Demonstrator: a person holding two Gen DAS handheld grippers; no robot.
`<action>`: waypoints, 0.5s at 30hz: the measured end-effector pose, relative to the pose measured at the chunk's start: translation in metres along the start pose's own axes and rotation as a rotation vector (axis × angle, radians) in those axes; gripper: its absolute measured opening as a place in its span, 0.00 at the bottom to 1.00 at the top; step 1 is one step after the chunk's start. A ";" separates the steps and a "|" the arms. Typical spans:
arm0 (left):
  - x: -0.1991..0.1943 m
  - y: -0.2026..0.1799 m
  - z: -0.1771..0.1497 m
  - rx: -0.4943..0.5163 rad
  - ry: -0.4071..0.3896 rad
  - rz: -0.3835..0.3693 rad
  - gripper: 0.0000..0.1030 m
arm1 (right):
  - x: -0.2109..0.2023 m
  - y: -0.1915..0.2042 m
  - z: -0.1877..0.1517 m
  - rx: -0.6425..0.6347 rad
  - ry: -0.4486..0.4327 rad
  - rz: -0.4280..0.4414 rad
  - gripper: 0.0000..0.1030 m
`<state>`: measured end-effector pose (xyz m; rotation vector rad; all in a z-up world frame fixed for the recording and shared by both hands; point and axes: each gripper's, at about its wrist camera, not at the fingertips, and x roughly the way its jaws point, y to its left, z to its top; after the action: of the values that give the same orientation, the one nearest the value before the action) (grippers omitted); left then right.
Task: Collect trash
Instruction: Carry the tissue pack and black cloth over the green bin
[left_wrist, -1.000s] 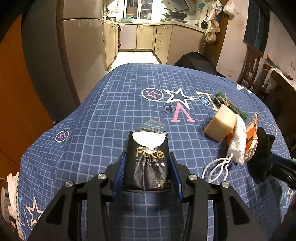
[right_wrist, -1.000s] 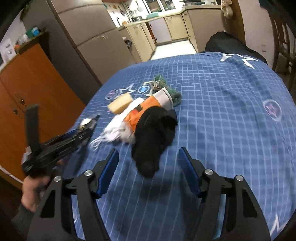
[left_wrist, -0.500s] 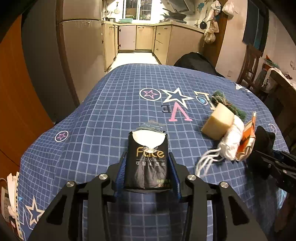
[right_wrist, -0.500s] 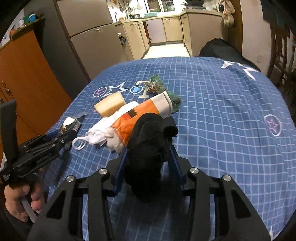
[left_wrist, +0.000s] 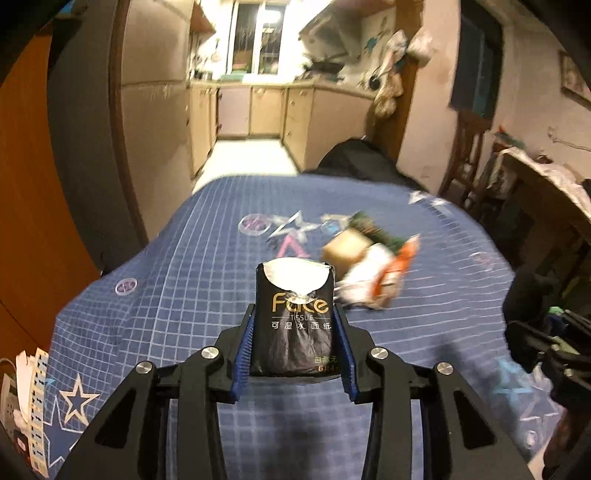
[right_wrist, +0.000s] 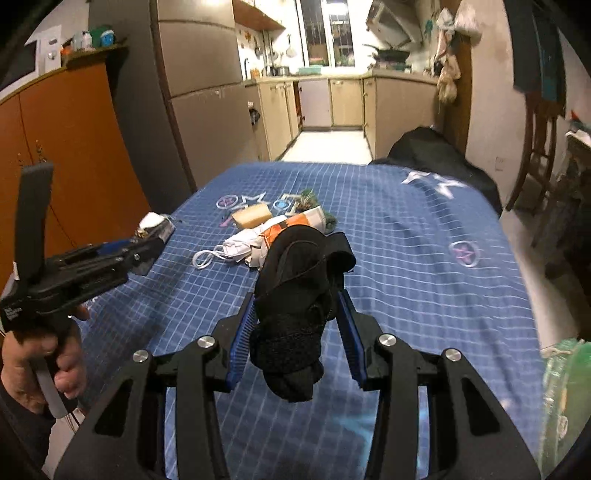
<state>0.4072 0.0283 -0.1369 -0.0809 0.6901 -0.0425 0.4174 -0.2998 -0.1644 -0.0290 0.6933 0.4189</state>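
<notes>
I've got the left gripper (left_wrist: 295, 363) clenched on the tissue pack (left_wrist: 294, 323) and the right gripper (right_wrist: 295, 338) clamped round the black cloth (right_wrist: 301, 295), both mid-frame, clear above the blue surface (right_wrist: 424, 258), ready for binning.

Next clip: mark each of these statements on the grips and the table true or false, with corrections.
1. The left gripper is shut on a tissue pack. True.
2. The right gripper is empty. False: it is shut on a black cloth.
3. A sponge lies on the tablecloth. True.
4. The tablecloth is plain red. False: it is blue with a white grid and stars.
</notes>
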 end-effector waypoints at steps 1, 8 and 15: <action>-0.012 -0.007 0.000 0.008 -0.019 -0.014 0.39 | -0.006 -0.001 -0.002 0.000 -0.010 -0.006 0.41; -0.071 -0.057 -0.002 0.059 -0.095 -0.109 0.39 | -0.074 -0.011 -0.016 -0.004 -0.104 -0.063 0.41; -0.110 -0.131 -0.004 0.134 -0.133 -0.225 0.39 | -0.125 -0.038 -0.019 0.007 -0.162 -0.145 0.41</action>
<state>0.3182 -0.0948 -0.0584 -0.0323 0.5408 -0.2966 0.3340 -0.3830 -0.1047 -0.0381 0.5289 0.2764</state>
